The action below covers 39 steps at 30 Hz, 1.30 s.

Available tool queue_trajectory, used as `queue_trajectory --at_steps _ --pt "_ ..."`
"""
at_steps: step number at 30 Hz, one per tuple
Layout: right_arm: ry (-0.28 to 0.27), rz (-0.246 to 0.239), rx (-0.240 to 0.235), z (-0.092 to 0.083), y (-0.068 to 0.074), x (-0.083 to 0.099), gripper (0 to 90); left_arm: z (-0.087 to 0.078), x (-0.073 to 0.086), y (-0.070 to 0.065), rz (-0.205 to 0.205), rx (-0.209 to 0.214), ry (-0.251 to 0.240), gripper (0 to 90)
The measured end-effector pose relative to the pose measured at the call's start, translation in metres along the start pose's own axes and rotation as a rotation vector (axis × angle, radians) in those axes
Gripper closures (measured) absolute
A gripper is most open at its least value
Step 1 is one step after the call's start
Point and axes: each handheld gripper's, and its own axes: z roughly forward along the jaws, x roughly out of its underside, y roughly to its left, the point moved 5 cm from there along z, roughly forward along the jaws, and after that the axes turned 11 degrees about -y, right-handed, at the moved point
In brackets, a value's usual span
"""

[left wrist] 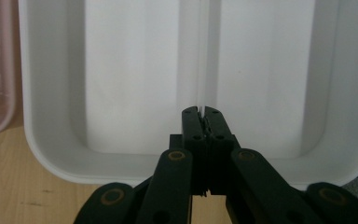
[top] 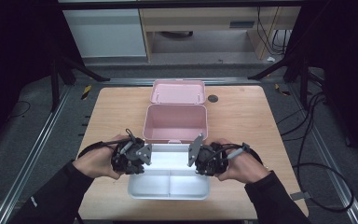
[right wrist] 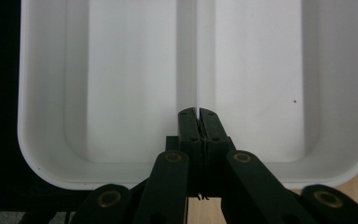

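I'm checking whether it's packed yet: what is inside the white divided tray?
Nothing: both compartments of the white tray look bare, parted by one divider. The grippers cover a little of its floor.

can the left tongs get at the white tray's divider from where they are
Probably yes. The left tongs sit shut just above the white tray, lined up with its divider, and nothing lies between. They would need to open first to grip it.

no readable text, no labels, no brand marks, no numbers on anything in view
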Motion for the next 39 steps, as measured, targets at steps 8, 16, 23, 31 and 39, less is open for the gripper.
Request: queue_trajectory --at_steps 8,16,23,31,39 --pt "0.006 0.029 -0.032 0.027 0.014 0.018 89.8 0.033 0.011 -0.009 -0.003 0.032 0.004 89.0" --pt "0.022 0.056 -0.06 0.066 0.012 0.045 89.6 0.081 0.025 -0.004 -0.028 0.059 0.033 88.7" --pt "0.022 0.086 -0.064 0.093 0.005 0.062 89.5 0.107 0.035 0.008 -0.053 0.06 0.046 87.6" --pt "0.047 0.087 -0.06 0.102 0.004 0.07 89.0 0.118 0.035 0.007 -0.049 0.062 0.046 87.5" --pt "-0.043 0.121 -0.001 0.093 0.003 0.066 70.0 0.104 0.034 0.008 -0.088 0.01 -0.021 75.1"
